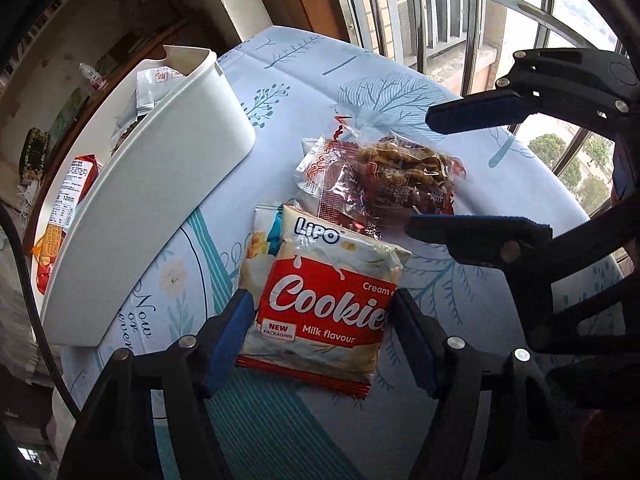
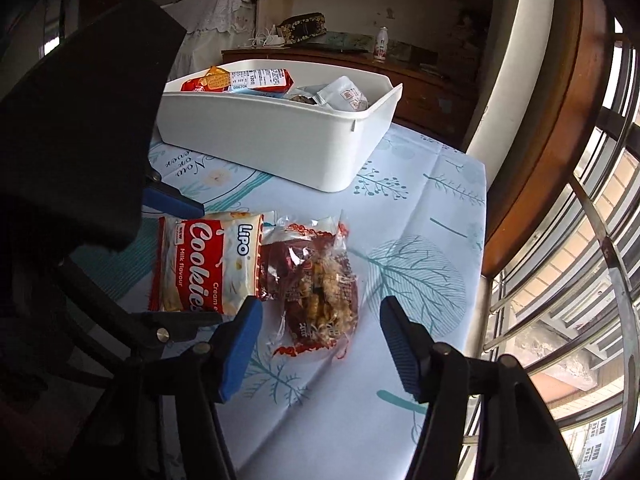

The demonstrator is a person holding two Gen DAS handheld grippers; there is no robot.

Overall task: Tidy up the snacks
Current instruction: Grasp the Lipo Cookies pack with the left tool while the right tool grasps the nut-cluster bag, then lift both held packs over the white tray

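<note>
A red-and-white Lipo cookie pack lies flat on the leaf-print tablecloth. My left gripper straddles it, open, blue pads close beside its two side edges. Touching the cookie pack lies a clear red-printed pastry pack. My right gripper stands open around it, with a gap between the pack and the right-hand finger. A white bin stands beyond the two packs.
The bin holds an orange-red biscuit pack and a white sachet. The table ends at a barred window. A wooden shelf with a small bottle runs behind the bin.
</note>
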